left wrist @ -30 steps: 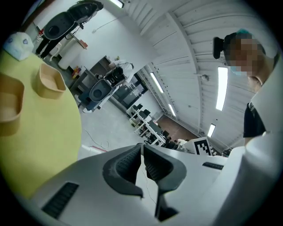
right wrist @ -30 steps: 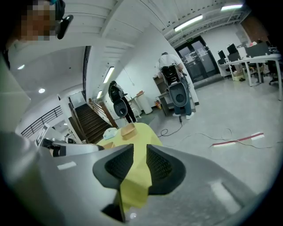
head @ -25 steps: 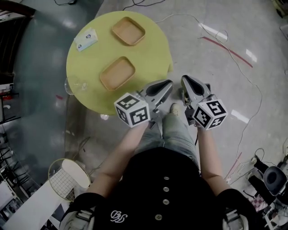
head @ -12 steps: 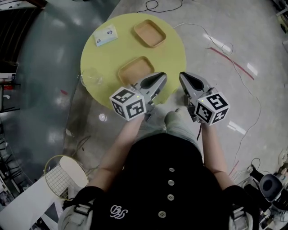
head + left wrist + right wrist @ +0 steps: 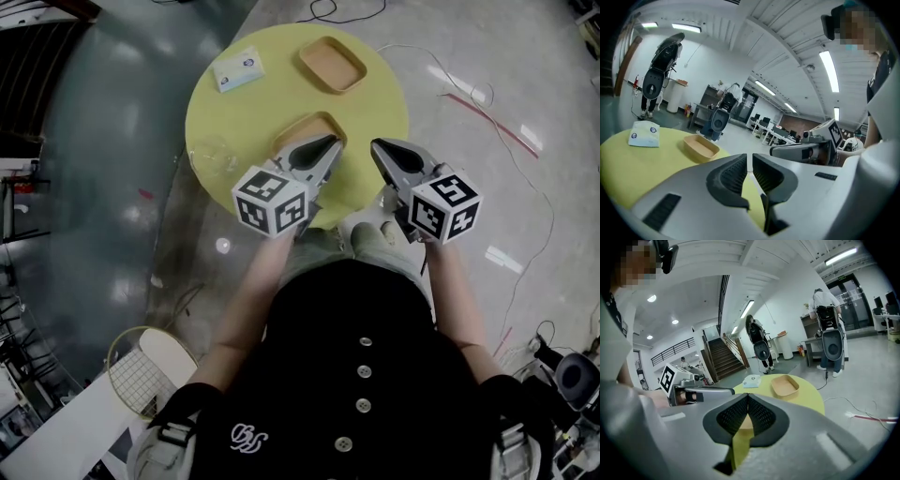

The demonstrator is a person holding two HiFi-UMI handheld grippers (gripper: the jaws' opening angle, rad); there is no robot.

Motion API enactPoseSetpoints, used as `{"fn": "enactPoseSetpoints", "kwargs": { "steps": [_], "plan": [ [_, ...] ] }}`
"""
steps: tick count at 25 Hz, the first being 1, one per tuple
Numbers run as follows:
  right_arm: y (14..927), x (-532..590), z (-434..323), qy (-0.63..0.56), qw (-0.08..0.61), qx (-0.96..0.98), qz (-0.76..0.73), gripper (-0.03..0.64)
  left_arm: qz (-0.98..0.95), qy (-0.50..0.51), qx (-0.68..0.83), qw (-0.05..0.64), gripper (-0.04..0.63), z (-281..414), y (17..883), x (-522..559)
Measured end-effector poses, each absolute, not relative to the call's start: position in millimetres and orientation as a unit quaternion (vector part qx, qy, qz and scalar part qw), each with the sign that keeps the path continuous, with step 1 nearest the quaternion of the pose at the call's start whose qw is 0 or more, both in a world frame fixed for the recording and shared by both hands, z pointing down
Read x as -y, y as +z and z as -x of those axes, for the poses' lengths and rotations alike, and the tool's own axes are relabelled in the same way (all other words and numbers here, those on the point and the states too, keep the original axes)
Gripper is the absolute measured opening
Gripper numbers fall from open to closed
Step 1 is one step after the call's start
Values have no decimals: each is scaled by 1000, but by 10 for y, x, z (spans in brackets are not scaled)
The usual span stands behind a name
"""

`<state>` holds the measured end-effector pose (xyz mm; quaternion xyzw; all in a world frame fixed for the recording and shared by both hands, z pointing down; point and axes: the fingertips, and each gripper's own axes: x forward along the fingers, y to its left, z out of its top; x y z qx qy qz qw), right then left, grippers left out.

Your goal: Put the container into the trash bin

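The round yellow bench (image 5: pixel 258 108) stands on open grey floor (image 5: pixel 112 141), with loose cables (image 5: pixel 487 103) trailing off its right edge and past its far edge. Two tan containers lie on it. The near container (image 5: pixel 302 127) sits close to the near edge, partly under the left claw (image 5: pixel 335 142). The far container (image 5: pixel 333 64) sits by the far edge, well apart from it and with bare bench between. A white packet (image 5: pixel 237 70) lies at the far left edge. Something clear (image 5: pixel 211 155) shows at the left edge, too faint to make out. The left claw (image 5: pixel 749 157) has its jaws together with nothing in them and hangs above the near container. The right claw (image 5: pixel 374 144), beside it over the near right edge, is closed and empty as well (image 5: pixel 747 397). The wire bin (image 5: pixel 141 370) stands on the floor well back from the bench, at the person's left, with clear floor between it and the bench's left edge.
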<state>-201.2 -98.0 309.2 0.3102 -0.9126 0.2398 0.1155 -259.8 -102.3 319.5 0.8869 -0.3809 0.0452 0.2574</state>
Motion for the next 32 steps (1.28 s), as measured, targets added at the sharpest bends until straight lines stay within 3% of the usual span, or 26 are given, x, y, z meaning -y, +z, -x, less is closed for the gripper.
{"fn": "enactPoseSetpoints", "kwargs": {
  "steps": [20, 23, 32],
  "plan": [
    [3450, 792, 2139, 285, 127, 889, -336, 3, -867, 160, 379, 282, 47, 2916, 3930, 871],
    [3489, 763, 2115, 290, 127, 885, -341, 4, -866, 199, 374, 266, 103, 2916, 4042, 833],
    [3626, 719, 2058, 304, 128, 875, -354, 5, -862, 324, 339, 190, 107, 2876, 4401, 780]
  ]
}}
